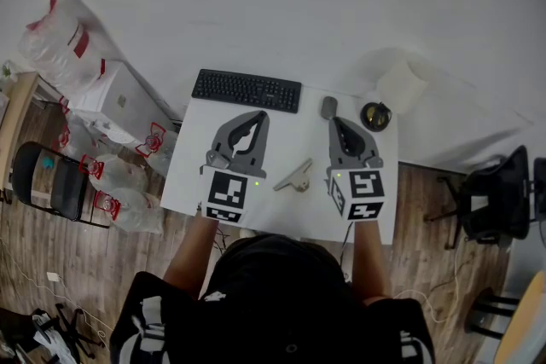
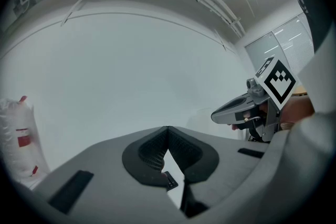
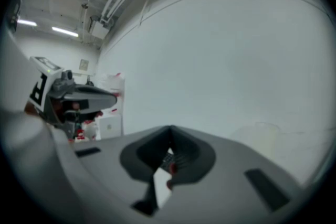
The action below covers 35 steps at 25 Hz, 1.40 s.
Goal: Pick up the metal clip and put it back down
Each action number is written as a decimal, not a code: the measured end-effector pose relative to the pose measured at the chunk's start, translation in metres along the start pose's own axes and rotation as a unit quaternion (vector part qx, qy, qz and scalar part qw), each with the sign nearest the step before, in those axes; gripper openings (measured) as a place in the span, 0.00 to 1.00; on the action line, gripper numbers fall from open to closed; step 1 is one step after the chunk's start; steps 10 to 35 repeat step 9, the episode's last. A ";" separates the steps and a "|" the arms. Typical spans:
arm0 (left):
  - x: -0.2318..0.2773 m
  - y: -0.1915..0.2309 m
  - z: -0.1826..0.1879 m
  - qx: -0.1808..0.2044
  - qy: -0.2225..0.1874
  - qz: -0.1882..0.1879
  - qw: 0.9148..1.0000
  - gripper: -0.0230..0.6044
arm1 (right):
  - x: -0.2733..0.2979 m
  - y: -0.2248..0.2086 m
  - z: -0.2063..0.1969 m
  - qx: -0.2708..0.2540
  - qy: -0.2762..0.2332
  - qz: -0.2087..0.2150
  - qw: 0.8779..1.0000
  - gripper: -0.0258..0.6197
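Note:
The metal clip (image 1: 294, 176) lies flat on the white table (image 1: 189, 183), between my two grippers and touched by neither. My left gripper (image 1: 258, 116) hovers to the clip's left; its jaws meet at the tips with nothing between them, as the left gripper view (image 2: 168, 128) also shows. On the clip's right, my right gripper (image 1: 335, 122) points toward the back of the table, shut and empty (image 3: 170, 127). Neither gripper view shows the clip. Each gripper view shows the other gripper off to one side.
A black keyboard (image 1: 246, 89) lies along the table's far edge, with a grey mouse (image 1: 328, 107) and a dark round object (image 1: 375, 115) to its right. Plastic bags (image 1: 60, 38) and a white box (image 1: 119, 102) stand left of the table. Black chairs (image 1: 490, 200) flank it.

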<state>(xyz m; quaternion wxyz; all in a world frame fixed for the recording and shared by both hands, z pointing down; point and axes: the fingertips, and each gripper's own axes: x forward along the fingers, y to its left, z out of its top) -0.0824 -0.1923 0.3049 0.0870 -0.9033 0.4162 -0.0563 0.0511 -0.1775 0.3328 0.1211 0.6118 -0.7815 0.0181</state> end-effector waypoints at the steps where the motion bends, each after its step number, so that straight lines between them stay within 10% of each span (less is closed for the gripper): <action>1: -0.001 0.000 0.000 0.001 0.001 0.000 1.000 0.07 | 0.000 0.000 0.000 0.000 0.000 0.000 1.000 0.09; 35: -0.003 -0.002 0.001 0.000 0.000 0.000 1.000 0.07 | -0.001 -0.001 -0.005 -0.006 0.005 -0.004 1.000 0.09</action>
